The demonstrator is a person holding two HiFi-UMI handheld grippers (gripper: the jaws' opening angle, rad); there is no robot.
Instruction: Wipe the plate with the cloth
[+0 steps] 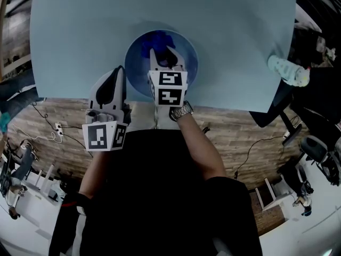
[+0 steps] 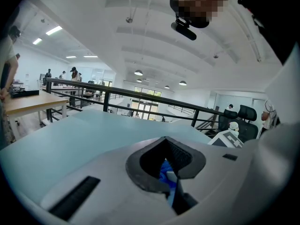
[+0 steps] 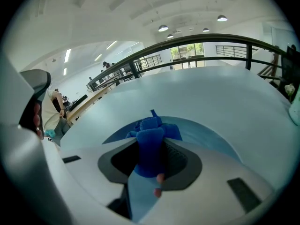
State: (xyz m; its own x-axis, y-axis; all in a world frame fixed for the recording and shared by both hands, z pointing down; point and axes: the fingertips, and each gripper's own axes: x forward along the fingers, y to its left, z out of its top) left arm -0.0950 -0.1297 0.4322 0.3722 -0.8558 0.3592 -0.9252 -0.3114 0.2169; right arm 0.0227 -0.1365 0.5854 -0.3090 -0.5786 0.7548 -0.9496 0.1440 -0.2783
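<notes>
Head view steeply down on table (image 1: 74,31), gripper views low across it, right one nearest plate (image 3: 206,130)

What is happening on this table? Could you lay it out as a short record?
table: light blue
plate: blue, near the table's front edge
cloth: blue, bunched on the plate
right gripper: over the plate, shut on the cloth
left gripper: by the plate's left rim; something blue shows between its jaws, unclear what
pale bottle-like object: lying at the table's right edge

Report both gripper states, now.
Left gripper: closed, nothing gripped.
Right gripper: closed on the blue cloth, over the plate.
</notes>
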